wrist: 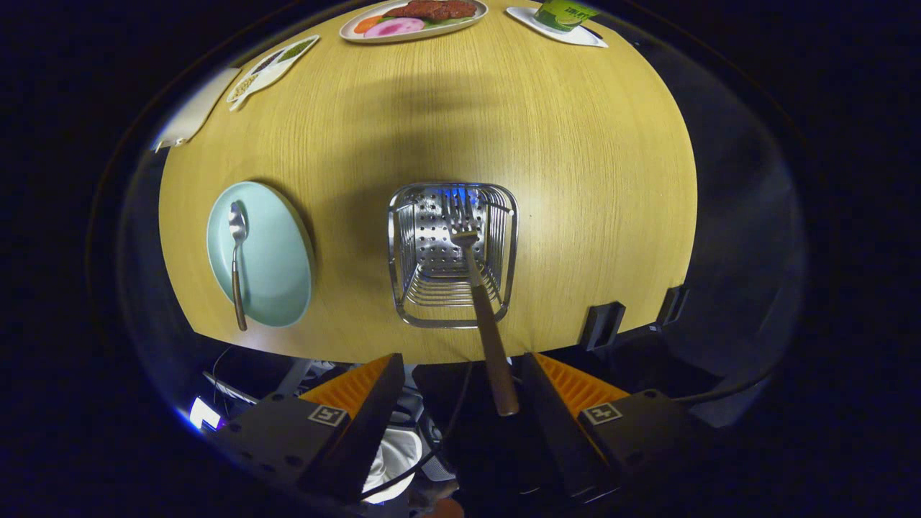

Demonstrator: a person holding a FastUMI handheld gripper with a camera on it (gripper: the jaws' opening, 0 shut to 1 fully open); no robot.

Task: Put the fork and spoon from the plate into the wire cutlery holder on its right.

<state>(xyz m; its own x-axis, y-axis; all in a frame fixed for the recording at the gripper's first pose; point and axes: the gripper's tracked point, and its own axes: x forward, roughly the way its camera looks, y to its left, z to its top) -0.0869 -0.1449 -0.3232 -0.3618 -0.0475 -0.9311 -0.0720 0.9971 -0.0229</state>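
A wire cutlery holder (452, 253) stands on the round wooden table (575, 180), just ahead of my fingers. The fork (476, 288) leans inside it, tines down at the perforated bottom, its brown handle rising toward me. The handle's end sits in the gap between my fingers, nearer the right one, and neither finger presses on it. My gripper (460, 403) is open and held high above the holder's near side. Left of the holder, a pale blue plate (277, 266) carries the spoon (236, 266), bowl away from me and handle toward the table's near edge.
Across the table stand an oval plate of food (414, 20), a long white dish of condiments (272, 68) and a green cup (565, 13) on a white saucer. Two black clamps (603, 324) grip the near table edge right of the holder.
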